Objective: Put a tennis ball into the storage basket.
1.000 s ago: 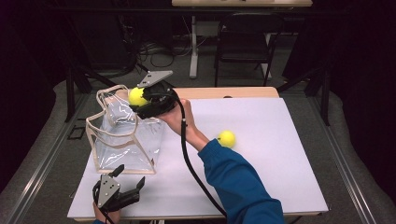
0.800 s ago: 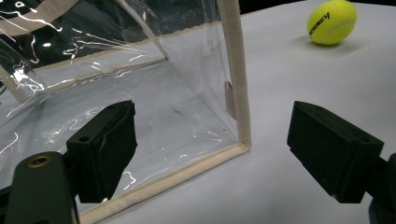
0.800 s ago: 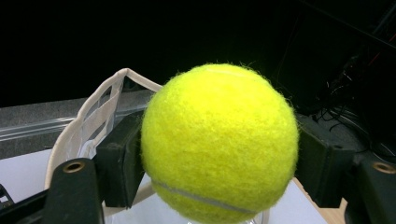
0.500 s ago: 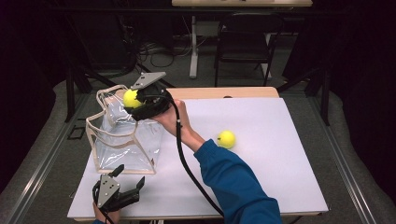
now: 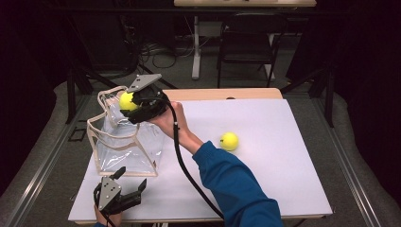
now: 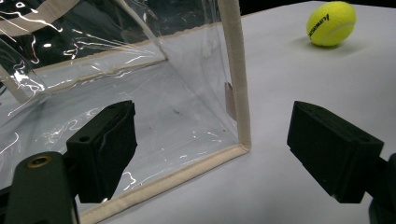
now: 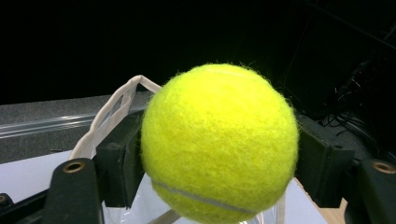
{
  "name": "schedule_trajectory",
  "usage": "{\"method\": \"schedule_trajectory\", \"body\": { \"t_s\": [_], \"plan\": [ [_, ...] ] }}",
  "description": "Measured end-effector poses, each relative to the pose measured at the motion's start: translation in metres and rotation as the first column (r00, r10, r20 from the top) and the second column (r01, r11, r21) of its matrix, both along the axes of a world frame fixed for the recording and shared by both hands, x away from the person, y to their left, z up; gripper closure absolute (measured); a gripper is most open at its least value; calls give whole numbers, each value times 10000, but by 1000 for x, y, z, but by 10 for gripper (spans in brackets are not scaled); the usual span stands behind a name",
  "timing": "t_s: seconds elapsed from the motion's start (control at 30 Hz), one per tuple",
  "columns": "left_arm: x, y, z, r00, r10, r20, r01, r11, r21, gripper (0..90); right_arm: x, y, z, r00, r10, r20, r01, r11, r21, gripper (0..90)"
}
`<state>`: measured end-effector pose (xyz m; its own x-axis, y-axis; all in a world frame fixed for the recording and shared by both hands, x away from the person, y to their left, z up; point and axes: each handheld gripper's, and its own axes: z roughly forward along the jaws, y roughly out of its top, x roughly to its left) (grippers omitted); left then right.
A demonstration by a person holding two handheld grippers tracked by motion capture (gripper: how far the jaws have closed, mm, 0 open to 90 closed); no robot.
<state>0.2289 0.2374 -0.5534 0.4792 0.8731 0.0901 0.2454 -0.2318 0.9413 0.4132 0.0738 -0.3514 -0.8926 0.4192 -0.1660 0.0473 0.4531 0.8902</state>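
Right gripper [image 5: 130, 103] clamped on tennis ball [image 7: 219, 142], pads pressing both flanks; I hold it over mouth of clear bag [image 5: 125, 144], at table's 10 o'clock. Left gripper [image 5: 127, 189] jaws apart, idle at bag's 6 o'clock, near bottom seam. My judgement: centre ball inside rim, clear of handle straps, lower before releasing. Second ball [image 5: 229, 141] waits at bag's 3 o'clock.
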Motion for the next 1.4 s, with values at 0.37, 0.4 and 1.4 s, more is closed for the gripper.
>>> {"method": "schedule_trajectory", "body": {
  "t_s": [0.37, 0.4, 1.4],
  "plan": [
    [0, 0, 0, 10000, 11, 40, -11, 10000, -41, 160, -2, 9, -1, 9999, 147, 18, -147, 9999, -65, 263],
    [0, 0, 0, 10000, -1, 37, 2, 10000, -31, 160, -2, 9, -2, 9999, 160, -11, -160, 9998, -79, 263],
    [0, 1, 0, 10000, 5, 15, -5, 10000, -48, 160, 0, 28, -11, 9981, 399, -465, -428, 9972, -617, 262]
  ]
}}
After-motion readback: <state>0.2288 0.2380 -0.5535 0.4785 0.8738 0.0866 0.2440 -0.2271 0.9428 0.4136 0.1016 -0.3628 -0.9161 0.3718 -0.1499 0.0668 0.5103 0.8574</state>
